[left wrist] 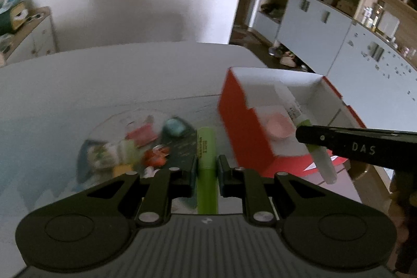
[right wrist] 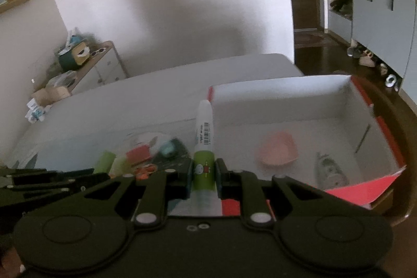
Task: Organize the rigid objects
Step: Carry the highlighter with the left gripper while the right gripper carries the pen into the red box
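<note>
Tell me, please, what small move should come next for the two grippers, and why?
Probably carry both over the red box and release. The left gripper is shut on a green marker, the right gripper on a white and green tube, and the box, already holding a pink dish, is close.

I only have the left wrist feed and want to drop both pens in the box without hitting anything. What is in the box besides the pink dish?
Observer: The right wrist view shows a small toy iron lying near the front wall of the red box, to the right of the pink dish.
Operator: What exactly is the right gripper holding?
Observer: The right gripper is shut on a white pen with a green cartoon label and a barcode.
Operator: Anything else inside?
Observer: A thin dark stick leans against the right wall.
</note>
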`<move>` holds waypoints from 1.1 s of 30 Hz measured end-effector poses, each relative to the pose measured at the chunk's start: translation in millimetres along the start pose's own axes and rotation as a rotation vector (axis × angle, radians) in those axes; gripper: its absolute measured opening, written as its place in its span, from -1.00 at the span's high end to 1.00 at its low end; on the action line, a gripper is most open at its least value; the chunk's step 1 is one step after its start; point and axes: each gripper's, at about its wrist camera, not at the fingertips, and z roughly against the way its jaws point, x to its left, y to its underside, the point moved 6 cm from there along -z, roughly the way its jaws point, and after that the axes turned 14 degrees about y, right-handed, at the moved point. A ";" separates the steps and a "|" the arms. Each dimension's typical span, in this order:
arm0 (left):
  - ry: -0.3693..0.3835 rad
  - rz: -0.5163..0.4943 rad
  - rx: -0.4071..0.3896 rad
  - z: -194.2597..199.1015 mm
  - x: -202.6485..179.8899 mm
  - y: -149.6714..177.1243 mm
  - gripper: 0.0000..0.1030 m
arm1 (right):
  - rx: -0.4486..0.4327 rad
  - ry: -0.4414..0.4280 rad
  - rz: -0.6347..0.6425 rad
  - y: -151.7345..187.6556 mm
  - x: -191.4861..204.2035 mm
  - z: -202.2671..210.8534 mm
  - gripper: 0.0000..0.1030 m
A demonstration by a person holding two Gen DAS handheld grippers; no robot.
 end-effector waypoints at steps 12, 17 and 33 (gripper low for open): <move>0.046 -0.061 0.055 -66.5 -61.7 -36.3 0.68 | 0.016 0.072 -0.005 -12.4 -71.5 -21.0 0.68; 0.052 -0.088 0.078 -92.5 -81.7 -48.0 0.68 | 0.029 0.090 0.009 -13.1 -92.3 -31.3 0.68; -0.081 -0.142 0.241 -197.8 -90.5 -58.3 0.68 | 0.141 0.121 0.140 -11.8 -132.1 -87.4 0.68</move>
